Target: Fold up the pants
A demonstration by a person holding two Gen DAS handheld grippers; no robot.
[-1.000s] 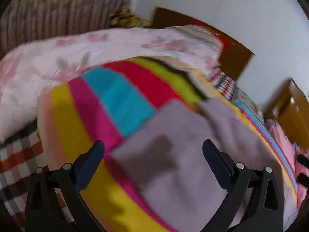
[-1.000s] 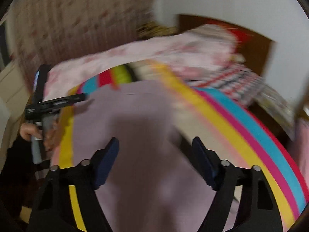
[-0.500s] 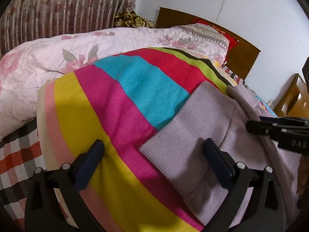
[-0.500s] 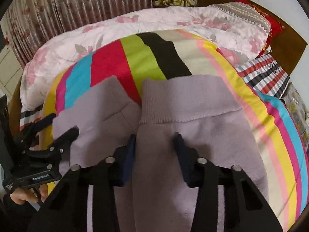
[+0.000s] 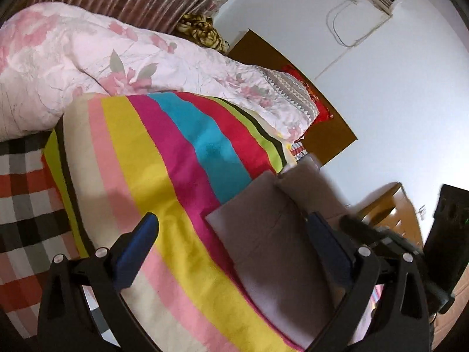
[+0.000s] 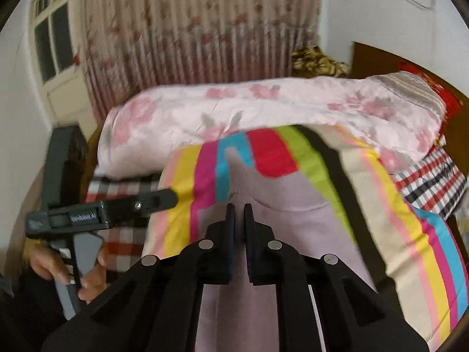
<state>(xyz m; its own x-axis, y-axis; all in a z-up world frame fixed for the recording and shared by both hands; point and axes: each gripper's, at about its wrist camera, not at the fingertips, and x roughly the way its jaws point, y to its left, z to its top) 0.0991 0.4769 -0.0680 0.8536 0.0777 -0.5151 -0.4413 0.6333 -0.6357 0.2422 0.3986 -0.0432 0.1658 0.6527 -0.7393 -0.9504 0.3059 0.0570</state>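
Note:
Lavender knit pants lie on a striped blanket spread over the bed. My right gripper has its jaws closing tight on a fold of the pants, and the cloth rises in a peak just beyond the pads. In the left wrist view the pants lie at the right, reaching between the fingers. My left gripper is open over the blanket, gripping nothing. The right wrist view shows that left gripper side-on at the left, held by a hand.
A pink floral quilt is piled along the far side of the bed. A checked sheet shows beside the blanket. Beyond stand a wooden headboard, a curtain and a window.
The right jaws went from wide open to pinched on the pants fabric. The left gripper stayed open and swung left, so the pants now sit further right in its view.

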